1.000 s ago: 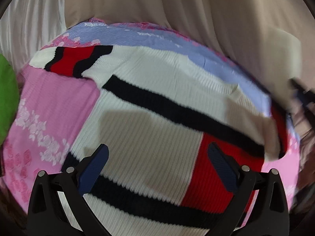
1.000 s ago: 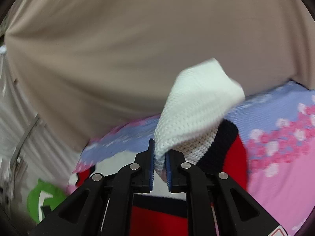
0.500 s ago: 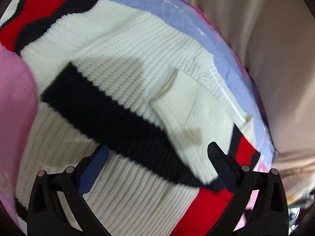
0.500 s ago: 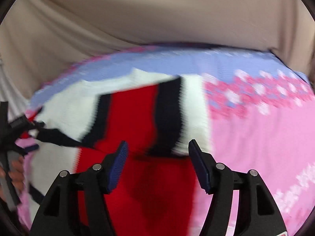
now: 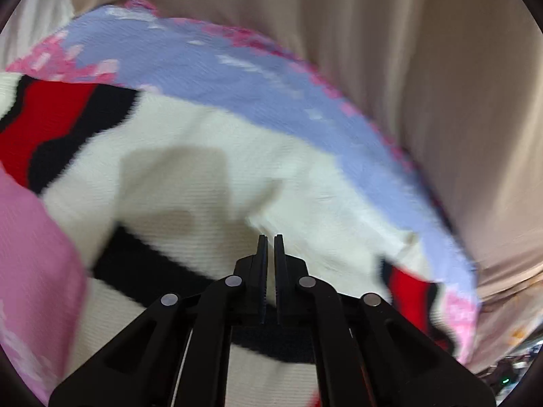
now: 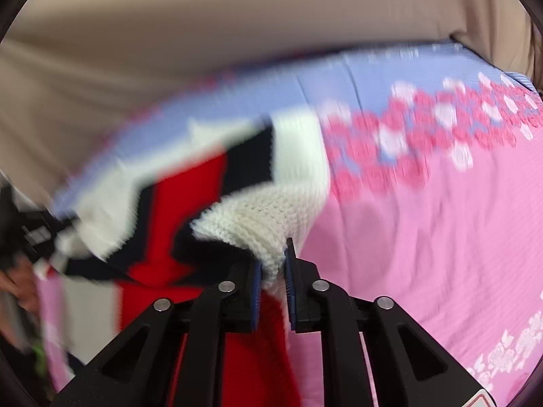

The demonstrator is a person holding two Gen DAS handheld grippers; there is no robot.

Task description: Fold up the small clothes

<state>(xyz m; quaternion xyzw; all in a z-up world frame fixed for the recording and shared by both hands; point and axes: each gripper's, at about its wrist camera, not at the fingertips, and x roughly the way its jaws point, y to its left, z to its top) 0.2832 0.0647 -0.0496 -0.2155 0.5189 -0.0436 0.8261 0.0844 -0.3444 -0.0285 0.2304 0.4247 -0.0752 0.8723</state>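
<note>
Bedroom: floral bedsheet [image 6: 441, 224], beige curtain [image 5: 424, 68] behind.

Two black plastic grippers are seen. On the left gripper [image 5: 270, 237], four round silver pins are set across the linkage arms behind its dark ridged pads. On the right gripper [image 6: 273, 264], blue ridged pads [image 6: 289, 291] are fitted ahead of four similar silver pins.

The ribbed knit sweater [image 5: 210, 169] was cream-white, crossed by black bands and blocks of bright red edged in black. It lay on a woven cloth [image 6: 424, 224] that was pink over most of its spread and lavender-blue along one border, where deeper pink and white blossoms clustered. Behind hung a plain beige curtain [image 5: 424, 84], and both claws were black, the right claw [image 6: 273, 268] with blue pads [image 6: 290, 300].
</note>
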